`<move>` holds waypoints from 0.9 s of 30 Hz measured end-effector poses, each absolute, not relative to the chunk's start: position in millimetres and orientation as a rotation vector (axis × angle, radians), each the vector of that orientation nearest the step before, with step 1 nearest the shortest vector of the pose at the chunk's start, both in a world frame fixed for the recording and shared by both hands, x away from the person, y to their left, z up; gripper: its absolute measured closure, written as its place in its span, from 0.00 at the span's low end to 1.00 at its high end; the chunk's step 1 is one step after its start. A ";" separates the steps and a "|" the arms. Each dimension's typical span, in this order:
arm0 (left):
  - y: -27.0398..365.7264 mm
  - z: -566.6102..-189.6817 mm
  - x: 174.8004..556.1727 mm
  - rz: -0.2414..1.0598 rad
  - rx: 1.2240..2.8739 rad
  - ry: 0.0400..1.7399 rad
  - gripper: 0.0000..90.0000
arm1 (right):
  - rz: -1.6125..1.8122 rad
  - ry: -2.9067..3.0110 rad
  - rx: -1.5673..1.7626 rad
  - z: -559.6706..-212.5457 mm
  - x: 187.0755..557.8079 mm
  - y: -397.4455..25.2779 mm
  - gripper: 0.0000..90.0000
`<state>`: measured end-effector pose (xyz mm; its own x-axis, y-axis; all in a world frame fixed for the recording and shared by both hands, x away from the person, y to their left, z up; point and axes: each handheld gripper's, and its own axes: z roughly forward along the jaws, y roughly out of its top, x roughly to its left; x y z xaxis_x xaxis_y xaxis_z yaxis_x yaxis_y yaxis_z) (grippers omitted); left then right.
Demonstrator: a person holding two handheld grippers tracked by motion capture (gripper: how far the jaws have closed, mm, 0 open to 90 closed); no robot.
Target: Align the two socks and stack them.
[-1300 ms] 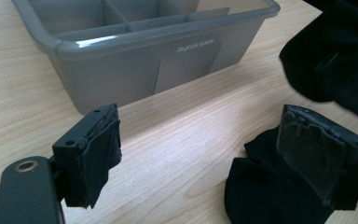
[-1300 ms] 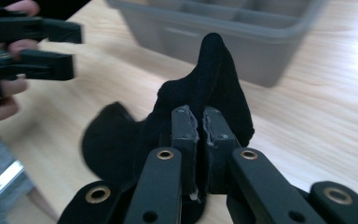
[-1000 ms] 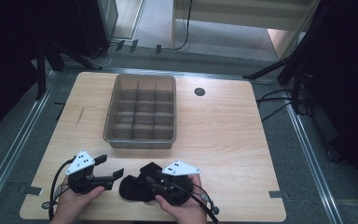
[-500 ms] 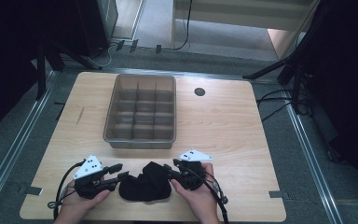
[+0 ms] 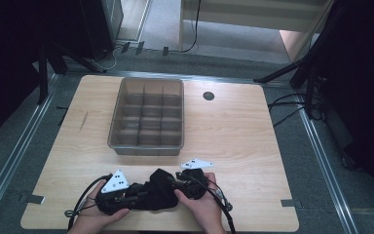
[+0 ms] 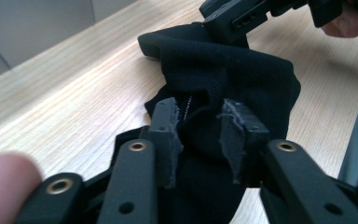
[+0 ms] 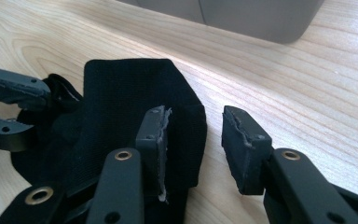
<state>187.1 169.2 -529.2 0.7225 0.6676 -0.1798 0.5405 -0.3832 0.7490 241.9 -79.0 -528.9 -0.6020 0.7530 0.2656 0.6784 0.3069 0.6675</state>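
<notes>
Both hands have drawn closer together since a second ago, and the right tongs (image 5: 177, 181) have shifted from over the cloth to its right edge.

From the high view, the desk (image 5: 233, 131) is pale wood with a small dark round hole (image 5: 209, 95) near its far edge. A grey tray (image 5: 146, 117) split into compartments stands at the middle-left, well apart from the hands. The black cloth (image 5: 158, 192) lies bunched at the near edge, between the left tongs (image 5: 135, 191) and the right ones. Metal rails (image 5: 321, 161) run along both sides of the desk over grey floor (image 5: 165, 29); black stands (image 5: 302, 68) and loose cables (image 5: 292, 105) sit at the right, and the room's corners are dark.

From the left gripper view, the left tongs (image 6: 200, 135) stand partly apart with a fold of the cloth (image 6: 242, 79) between the pads, which touch it on both sides; whether they pinch it firmly I cannot tell. The other tongs (image 6: 233, 21) reach onto the cloth's far end. Wood grain shines under the light.

From the right gripper view, the right tongs (image 7: 196, 140) are spread wide. One pad rests on the cloth's (image 7: 130, 107) edge, the other stands over bare desk (image 7: 307, 79). The tray's wall (image 7: 242, 16) is beyond, and the left tongs (image 7: 9, 109) come in at the left.
</notes>
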 end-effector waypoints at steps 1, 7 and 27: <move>167.3 -530.6 187.3 0.189 2.081 0.917 0.78 | 1.176 2.461 1.364 -529.4 241.8 -79.0 0.68; 158.1 -535.1 186.8 0.227 2.119 0.927 0.85 | 1.166 2.472 1.364 -532.7 241.5 -78.3 0.75; 159.4 -531.3 187.9 0.222 2.067 0.933 0.76 | 1.257 2.416 1.418 -518.5 238.8 -100.2 0.94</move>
<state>187.9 159.4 -531.3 0.7075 0.6871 -0.1654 0.5391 -0.3734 0.7549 238.8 -100.2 -518.5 -0.5716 0.7548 0.3218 0.6967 0.2392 0.6764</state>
